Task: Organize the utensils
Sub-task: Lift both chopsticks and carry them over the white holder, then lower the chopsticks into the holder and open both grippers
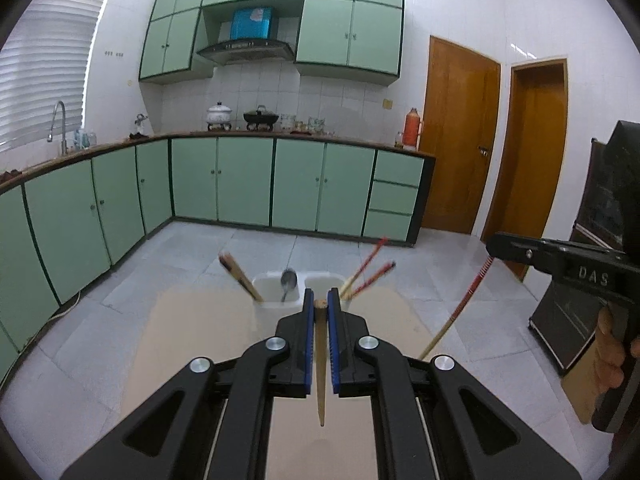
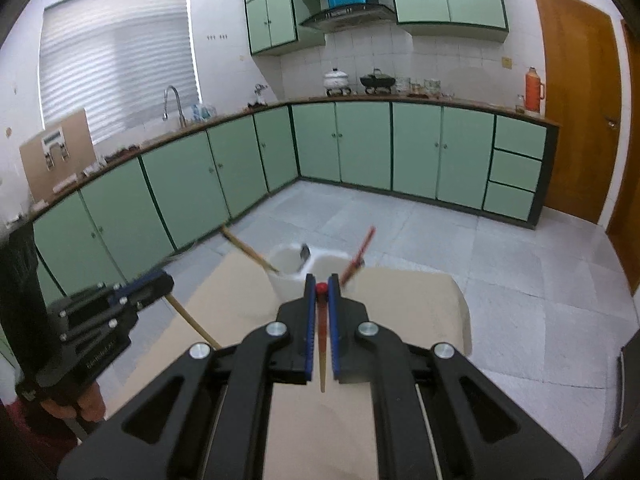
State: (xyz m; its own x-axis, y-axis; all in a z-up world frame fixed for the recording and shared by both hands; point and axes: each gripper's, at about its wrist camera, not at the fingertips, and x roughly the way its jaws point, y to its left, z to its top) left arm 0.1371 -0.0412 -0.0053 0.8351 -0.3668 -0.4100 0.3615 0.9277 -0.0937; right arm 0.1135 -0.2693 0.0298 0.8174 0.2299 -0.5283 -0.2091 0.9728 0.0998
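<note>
Chopsticks: your left gripper (image 1: 320, 300) clamps a plain chopstick (image 1: 320, 360), your right gripper (image 2: 321, 285) a red-tipped one (image 2: 321, 344), holder (image 1: 280, 280) at twelve o'clock.

We see soft, even light, brightest at the window blinds (image 2: 116, 60). Fisheye bending curves the cabinets (image 1: 224, 184) and darkens the corners; the chopsticks (image 1: 370, 268) look motion-blurred.

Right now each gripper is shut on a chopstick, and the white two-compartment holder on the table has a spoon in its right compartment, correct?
Not quite. The spoon stands in the left compartment of the white holder, beside a plain chopstick, as the left wrist view shows. The rest holds: the left gripper is shut on a plain chopstick and the right gripper on a red-topped chopstick.
</note>
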